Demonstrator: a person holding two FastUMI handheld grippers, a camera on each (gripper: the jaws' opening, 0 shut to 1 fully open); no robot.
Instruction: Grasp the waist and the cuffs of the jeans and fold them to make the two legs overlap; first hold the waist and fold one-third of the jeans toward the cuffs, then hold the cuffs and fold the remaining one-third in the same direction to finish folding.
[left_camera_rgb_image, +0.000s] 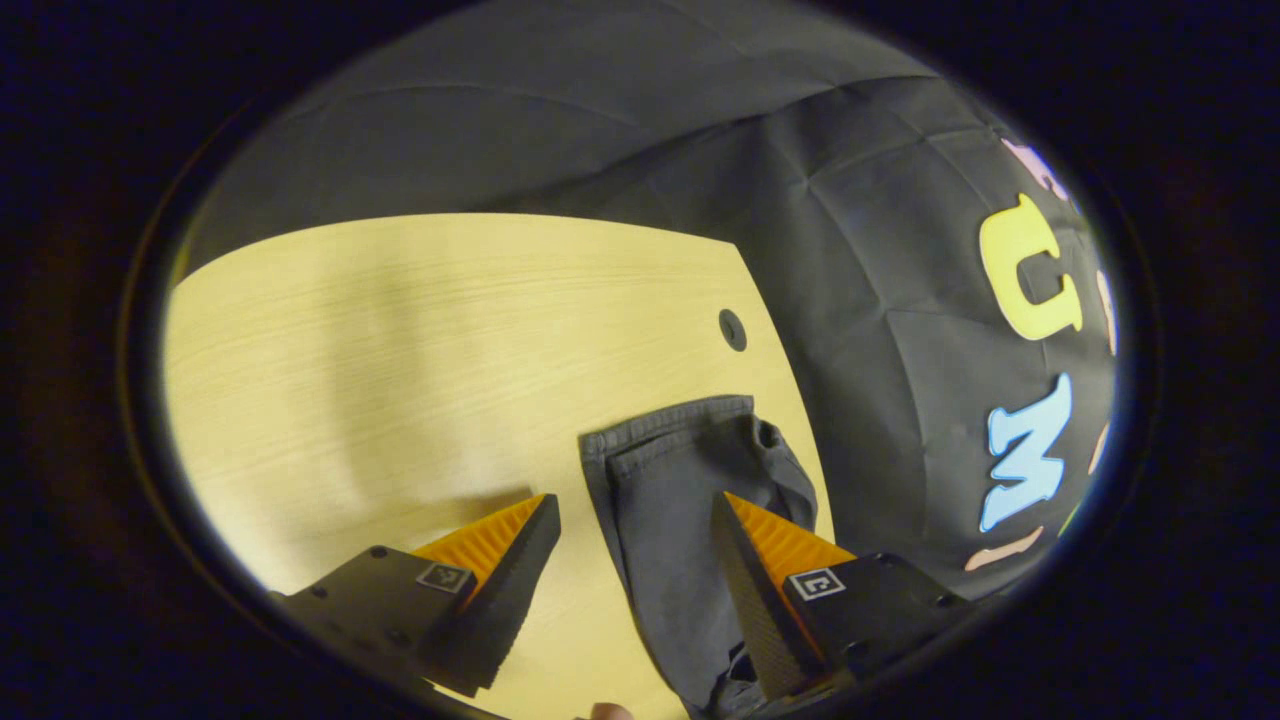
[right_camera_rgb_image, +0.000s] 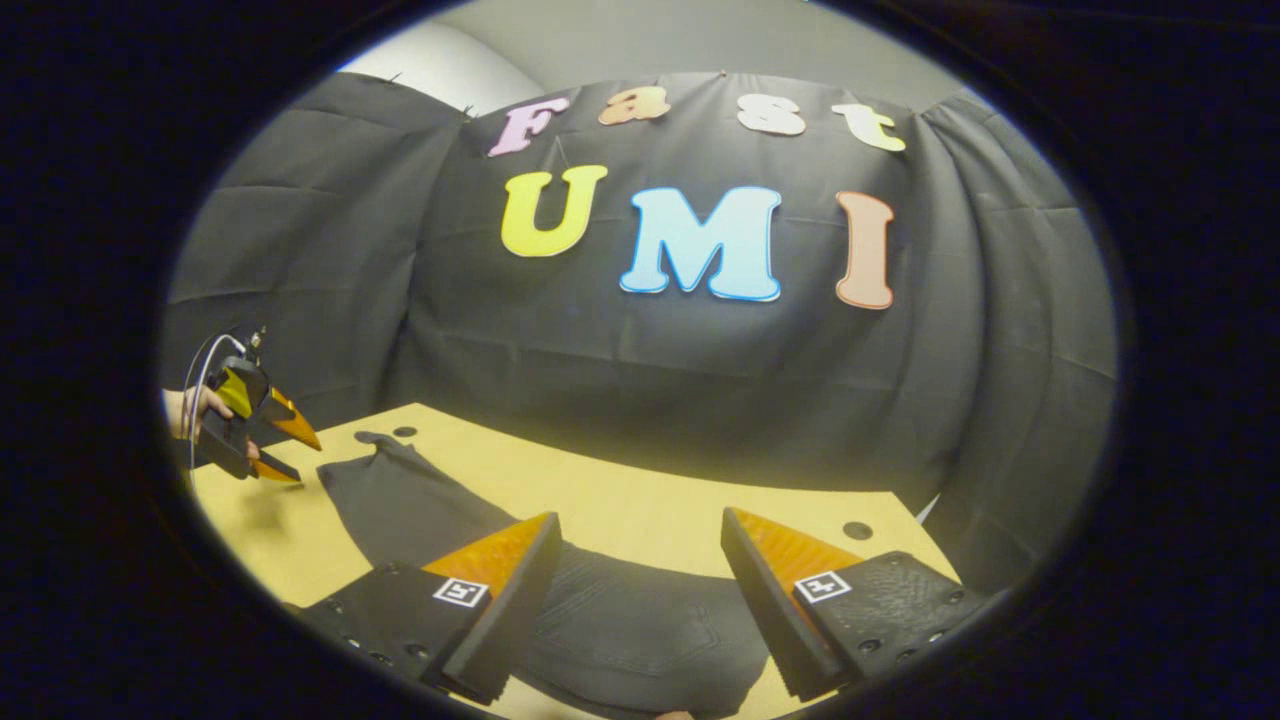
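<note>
The left tongs (left_camera_rgb_image: 635, 520) are seen spread wide above the light wooden worktop (left_camera_rgb_image: 400, 330), with nothing gripped; the cuff end of the dark jeans (left_camera_rgb_image: 680, 480) lies between and just ahead of the two fingers, whether the cloth is touched cannot be told. The cuffs are found near the worktop's edge, close to a small round hole (left_camera_rgb_image: 732, 329) in the surface. In the right gripper view, the right tongs (right_camera_rgb_image: 640, 535) are likewise held wide apart and empty, poised over the waist end of the jeans (right_camera_rgb_image: 620, 620), which is spread flat on the worktop (right_camera_rgb_image: 640, 500) beneath them. From there the legs are seen stretching away to the far left corner, where the left tongs (right_camera_rgb_image: 290, 450) are held in a hand (right_camera_rgb_image: 195, 408), fingers parted, just beside the cuffs. The black cloth wall (right_camera_rgb_image: 700, 380) is hung behind the worktop.
</note>
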